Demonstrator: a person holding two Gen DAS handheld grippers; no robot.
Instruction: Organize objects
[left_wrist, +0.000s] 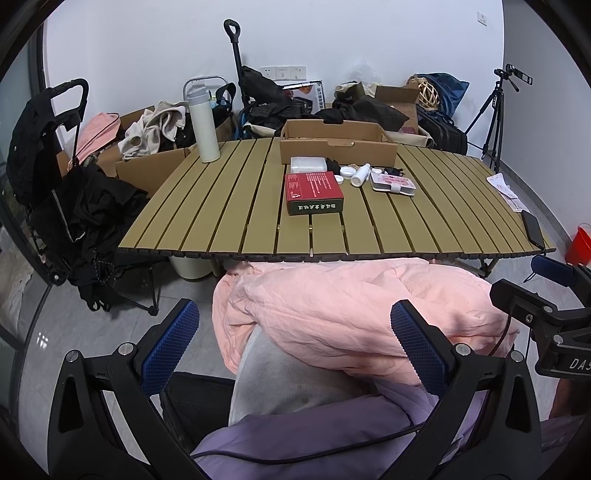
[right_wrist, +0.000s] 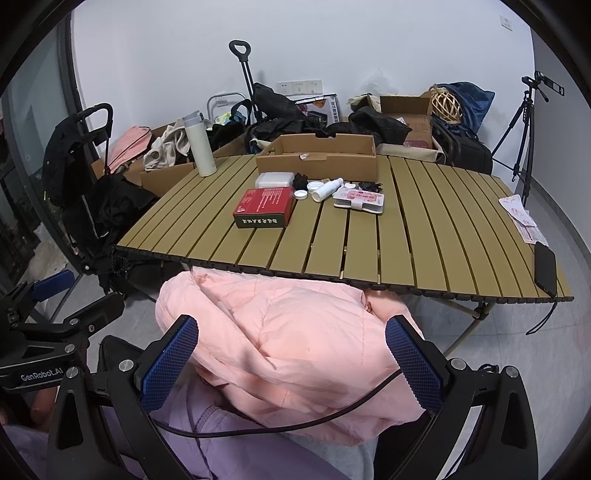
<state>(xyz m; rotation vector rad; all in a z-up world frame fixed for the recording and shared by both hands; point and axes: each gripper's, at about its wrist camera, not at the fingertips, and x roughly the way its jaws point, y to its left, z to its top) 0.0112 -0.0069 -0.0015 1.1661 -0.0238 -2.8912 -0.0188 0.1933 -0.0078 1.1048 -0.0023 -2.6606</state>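
I have both grippers held low over my lap, short of the near edge of the slatted table (left_wrist: 229, 206). The left gripper (left_wrist: 295, 339) has its 2 blue-padded fingers spread wide with nothing between them, only a pink padded jacket (left_wrist: 351, 302) lying beneath. The right gripper (right_wrist: 291, 362) is likewise spread wide and holds nothing; a black cable (right_wrist: 332, 410) runs across the jacket between its fingers.

The things to organize sit clustered toward the far middle of the table. A red box (left_wrist: 314, 192) lies flat, nearest to me in the group. Just behind it is a white lidded container (left_wrist: 308, 164), and beside that, to the right, something small and black (left_wrist: 332, 165) that I cannot identify. Right of the red box lie 2 white round caps (right_wrist: 306, 190), then a small white bottle (left_wrist: 360, 174) on its side, then a pink-and-white wallet case (left_wrist: 393, 184) lying flat, with a small black tangle (left_wrist: 393, 171) just beyond it. An open cardboard tray (left_wrist: 336, 142) stands at the far edge behind them all.

A tall white flask (left_wrist: 202, 125) stands upright at the far left of the table, well apart from the group. A black phone (right_wrist: 546, 267) lies flat at the near right corner, with printed paper (right_wrist: 517, 218) just beyond it.
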